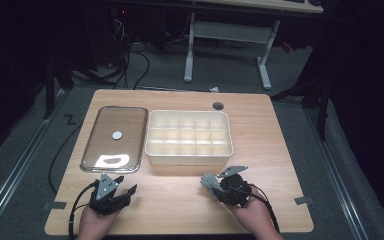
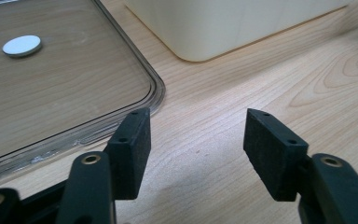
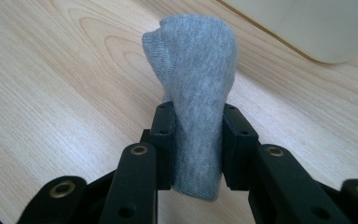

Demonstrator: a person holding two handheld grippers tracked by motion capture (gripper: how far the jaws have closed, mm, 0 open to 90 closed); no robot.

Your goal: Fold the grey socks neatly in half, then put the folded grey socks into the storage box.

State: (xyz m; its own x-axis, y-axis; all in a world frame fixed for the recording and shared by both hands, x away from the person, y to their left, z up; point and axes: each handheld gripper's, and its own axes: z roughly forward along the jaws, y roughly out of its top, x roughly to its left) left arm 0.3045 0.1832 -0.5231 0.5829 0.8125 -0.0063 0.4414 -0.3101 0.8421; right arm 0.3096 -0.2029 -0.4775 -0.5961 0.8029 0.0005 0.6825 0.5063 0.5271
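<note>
The right gripper [image 3: 198, 140] holds a rolled grey sock [image 3: 193, 93] clamped between its jaws, near the box's [image 1: 188, 156] near right corner and above the table [image 1: 180, 210]. The left gripper [image 2: 196, 149] stands wide with nothing between its jaws, just near of the clear lid [image 1: 114, 137], which lies left of the box. The lid is already off; the box's compartments look empty. What seems left: set the sock in a compartment, then perhaps refit the lid.
</note>
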